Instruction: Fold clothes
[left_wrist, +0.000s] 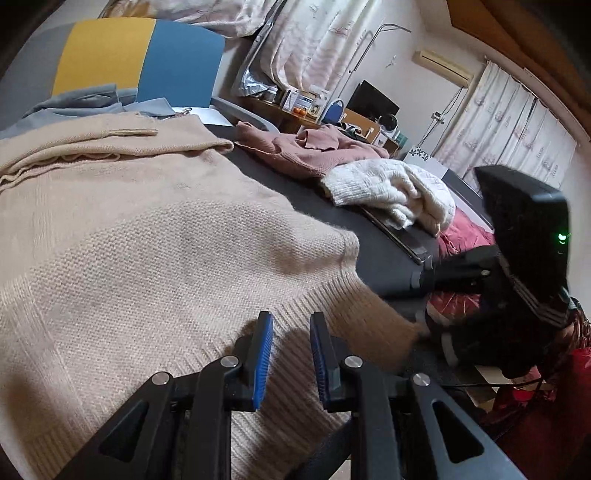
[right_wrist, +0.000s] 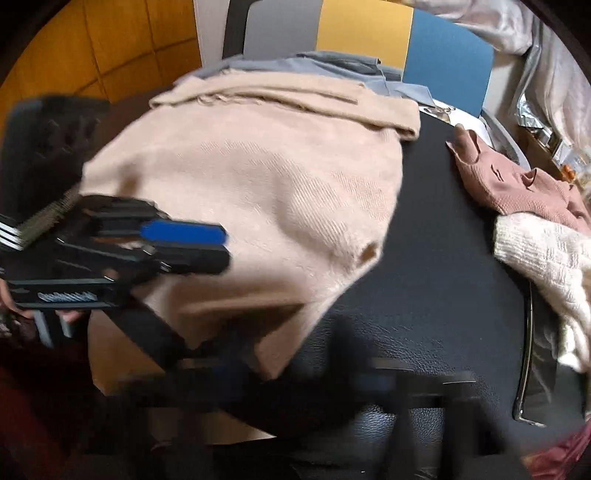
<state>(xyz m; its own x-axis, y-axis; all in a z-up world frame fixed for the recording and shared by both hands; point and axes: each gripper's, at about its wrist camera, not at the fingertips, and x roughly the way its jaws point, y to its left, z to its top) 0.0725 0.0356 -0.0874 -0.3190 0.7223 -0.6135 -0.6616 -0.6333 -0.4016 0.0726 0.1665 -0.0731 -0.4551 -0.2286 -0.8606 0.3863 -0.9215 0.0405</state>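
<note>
While partly folded, beige knit sweater (left_wrist: 155, 236) on black desk (right_wrist: 436, 295); pink, white garments unfolded.
Left hand-held gripper (left_wrist: 291, 354) spread above hem; right hand-held gripper's state: cannot tell.

**Materials and finishes**

Beige sweater (left_wrist: 155, 236): matt knit cloth, fuzzy nap, ribbed hem. Pink sweater (left_wrist: 306, 147): finer matt knit. White sweater (left_wrist: 391, 188): chunky, rough, fluffy knit. Grey garment (left_wrist: 74, 105): smooth woven cloth, matt. Table top (right_wrist: 436, 266): black leather-look cover, pebbled grain, slight sheen. Table edge trim (right_wrist: 526, 354): bright metal strip, glossy. Left gripper (left_wrist: 291, 354): matt black plastic links, polished metal pivot pins, blue ribbed pads (left_wrist: 263, 362) that look like rubber. Right gripper (right_wrist: 295, 373) in its own view: too blurred to tell finish. Chair back (left_wrist: 140, 59): matt panels in grey, yellow and blue. Curtains (left_wrist: 509, 122): thin printed cloth, matt.
</note>
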